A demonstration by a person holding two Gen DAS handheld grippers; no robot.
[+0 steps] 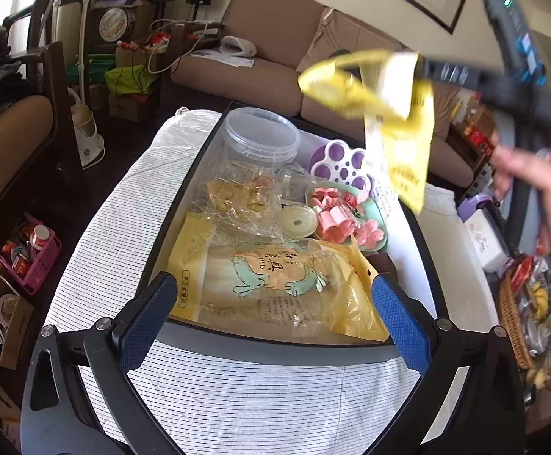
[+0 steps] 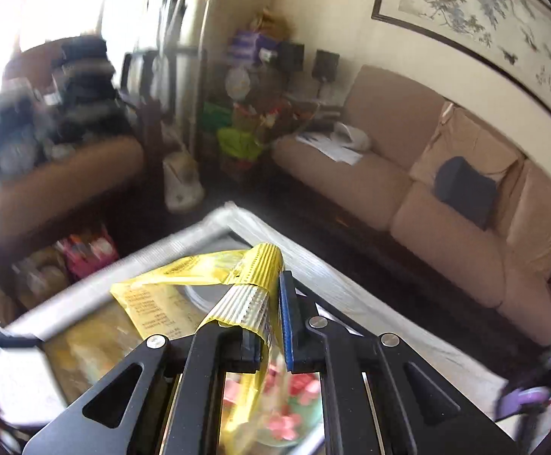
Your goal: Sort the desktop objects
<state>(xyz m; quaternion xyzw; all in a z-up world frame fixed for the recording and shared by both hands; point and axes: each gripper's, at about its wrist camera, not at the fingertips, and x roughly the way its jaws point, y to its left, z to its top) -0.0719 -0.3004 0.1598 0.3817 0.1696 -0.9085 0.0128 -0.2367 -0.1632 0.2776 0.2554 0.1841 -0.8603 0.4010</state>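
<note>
Now the right tongs point(image 2: 271, 326) pinch the yellow sachet point(image 1: 400, 140), dangling lengthwise above the tray point(image 1: 184, 197); beneath, the left tongs point(image 1: 271, 318) gape empty over the fish-print packet point(image 1: 275, 284).

Yellow packet point(image 1: 400, 129) (white pinstriped cloth point(image 1: 237, 398))
</note>
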